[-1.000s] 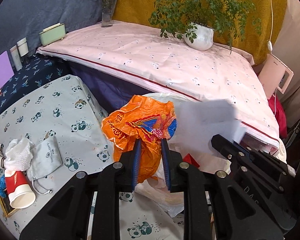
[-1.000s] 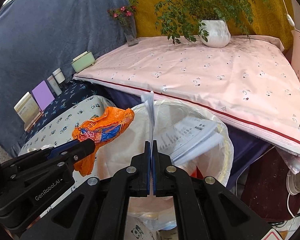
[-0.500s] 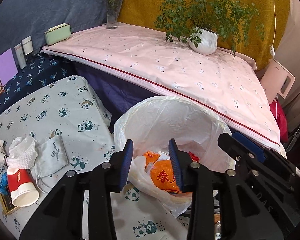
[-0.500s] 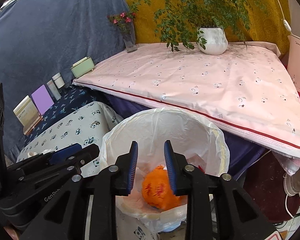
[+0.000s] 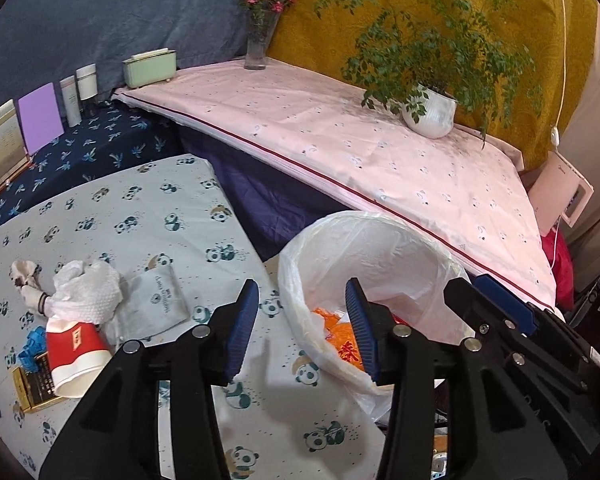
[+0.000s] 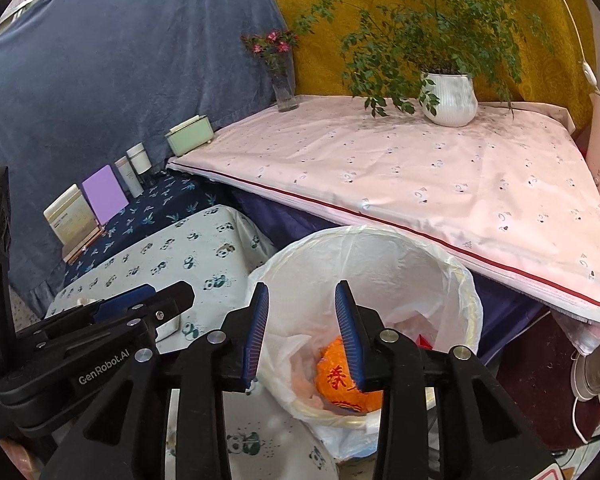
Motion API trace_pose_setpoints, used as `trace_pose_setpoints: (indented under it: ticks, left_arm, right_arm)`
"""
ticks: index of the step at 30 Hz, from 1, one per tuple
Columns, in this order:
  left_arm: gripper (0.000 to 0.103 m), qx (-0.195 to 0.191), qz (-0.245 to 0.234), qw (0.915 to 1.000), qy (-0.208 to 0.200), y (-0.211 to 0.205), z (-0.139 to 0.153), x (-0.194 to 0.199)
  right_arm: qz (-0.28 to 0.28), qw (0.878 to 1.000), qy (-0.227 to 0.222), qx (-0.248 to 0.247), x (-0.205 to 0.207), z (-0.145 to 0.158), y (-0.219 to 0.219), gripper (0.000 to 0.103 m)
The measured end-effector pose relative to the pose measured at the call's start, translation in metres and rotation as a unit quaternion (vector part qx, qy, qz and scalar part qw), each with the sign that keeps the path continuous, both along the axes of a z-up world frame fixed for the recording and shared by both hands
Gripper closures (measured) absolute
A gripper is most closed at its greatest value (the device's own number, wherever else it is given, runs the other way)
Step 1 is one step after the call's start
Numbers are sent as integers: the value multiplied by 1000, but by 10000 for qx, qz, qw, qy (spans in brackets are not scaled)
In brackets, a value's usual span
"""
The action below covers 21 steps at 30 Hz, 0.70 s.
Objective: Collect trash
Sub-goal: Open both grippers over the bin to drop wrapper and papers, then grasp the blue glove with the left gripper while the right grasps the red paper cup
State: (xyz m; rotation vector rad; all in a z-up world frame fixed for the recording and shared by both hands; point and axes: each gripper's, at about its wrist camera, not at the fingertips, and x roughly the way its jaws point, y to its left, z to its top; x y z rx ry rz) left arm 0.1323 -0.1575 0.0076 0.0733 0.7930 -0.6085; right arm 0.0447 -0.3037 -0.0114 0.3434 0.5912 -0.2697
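Left wrist view: the left tongs are wide apart and hold nothing. They hang over the worktop's right edge, beside the lined trash bin. An orange bag lies inside. A red paper cup and white tissue lie near the left edge.

Right wrist view: the right tongs are apart too (holding nothing) – right over the bin, orange bag below.

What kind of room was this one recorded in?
Probably a lived-in home room, staged with cloth-draped surfaces: a potted plant and flower vase on pink cloth, a bag-lined trash bin, toiletry bottles by the wall.
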Motion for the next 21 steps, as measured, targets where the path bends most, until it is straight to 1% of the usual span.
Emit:
trace_pose_setpoints:
  ticks: [12,21]
  left_arm:
    - [59,-158,478,9987,-59,58,9,7]
    - [58,-199,895,9958,-21,107,4,16]
  right_arm:
    - [379,9992,-80,-122,12,14,47,63]
    - [730,9972,-29,-183,29,16,86,63]
